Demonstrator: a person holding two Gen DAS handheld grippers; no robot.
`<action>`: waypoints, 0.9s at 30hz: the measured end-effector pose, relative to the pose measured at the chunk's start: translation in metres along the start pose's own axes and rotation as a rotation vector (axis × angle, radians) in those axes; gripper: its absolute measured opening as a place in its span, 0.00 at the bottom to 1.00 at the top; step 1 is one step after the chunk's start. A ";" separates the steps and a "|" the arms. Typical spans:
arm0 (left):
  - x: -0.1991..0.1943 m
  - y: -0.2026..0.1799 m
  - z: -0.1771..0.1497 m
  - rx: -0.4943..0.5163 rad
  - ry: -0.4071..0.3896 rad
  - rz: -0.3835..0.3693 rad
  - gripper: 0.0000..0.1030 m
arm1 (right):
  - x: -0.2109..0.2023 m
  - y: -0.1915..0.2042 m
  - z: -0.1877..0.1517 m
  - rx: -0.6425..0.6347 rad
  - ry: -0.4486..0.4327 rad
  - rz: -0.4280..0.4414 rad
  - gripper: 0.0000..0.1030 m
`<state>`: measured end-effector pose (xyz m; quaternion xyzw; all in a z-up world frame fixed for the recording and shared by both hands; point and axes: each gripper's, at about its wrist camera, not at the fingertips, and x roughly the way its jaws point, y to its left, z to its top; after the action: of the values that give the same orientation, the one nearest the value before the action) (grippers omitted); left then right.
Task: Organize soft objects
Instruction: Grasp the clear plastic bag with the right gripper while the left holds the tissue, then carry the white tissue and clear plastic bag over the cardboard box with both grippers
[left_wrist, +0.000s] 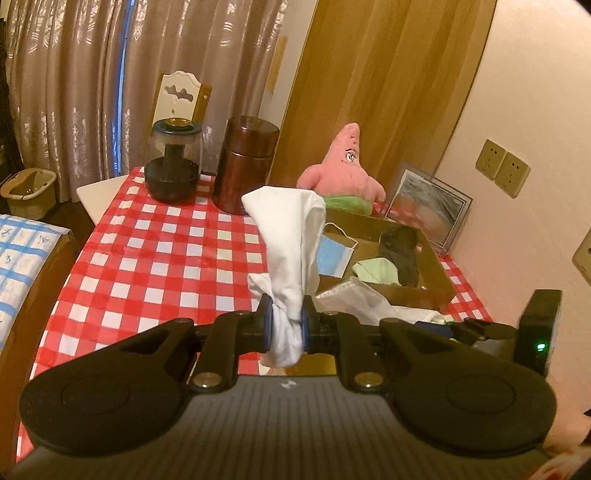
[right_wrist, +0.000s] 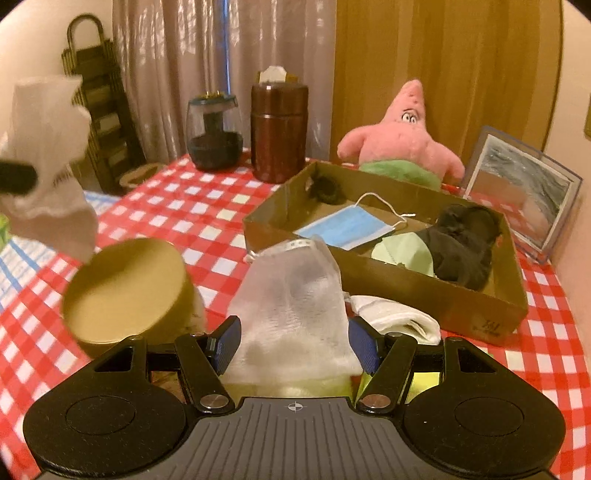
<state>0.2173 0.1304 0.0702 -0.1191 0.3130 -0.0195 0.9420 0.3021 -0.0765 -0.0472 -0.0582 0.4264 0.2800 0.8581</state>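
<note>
White sock (left_wrist: 291, 254), limp cotton, pinched between the blue pads of the left gripper (left_wrist: 287, 330) and lifted above the red-and-white checked tablecloth (left_wrist: 155, 258). Seen blurred at the left edge in the right wrist view only: same sock, plus a round tan lid (right_wrist: 125, 291) below it. Right gripper (right_wrist: 293, 345) jaws spread, straddling a translucent mesh pouch (right_wrist: 291, 295) without pressing it. Cardboard tray (right_wrist: 424, 295) toward the table's right edge: one blue face mask (right_wrist: 347, 227), one pale green cloth (right_wrist: 404, 254), one black garment (right_wrist: 465, 251). Beyond, one pink star plush (right_wrist: 402, 147), two jars.
</note>
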 end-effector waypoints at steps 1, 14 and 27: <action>0.001 -0.001 -0.001 0.000 0.001 -0.002 0.12 | 0.005 -0.001 0.000 -0.008 0.009 -0.004 0.63; 0.015 0.001 -0.010 -0.015 0.031 -0.003 0.12 | 0.024 0.003 -0.002 -0.075 0.053 -0.015 0.01; 0.018 -0.025 0.016 0.034 0.015 -0.035 0.12 | -0.063 -0.032 0.032 0.013 -0.129 -0.050 0.00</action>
<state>0.2424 0.1073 0.0783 -0.1085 0.3174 -0.0421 0.9411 0.3108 -0.1196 0.0165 -0.0451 0.3702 0.2588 0.8910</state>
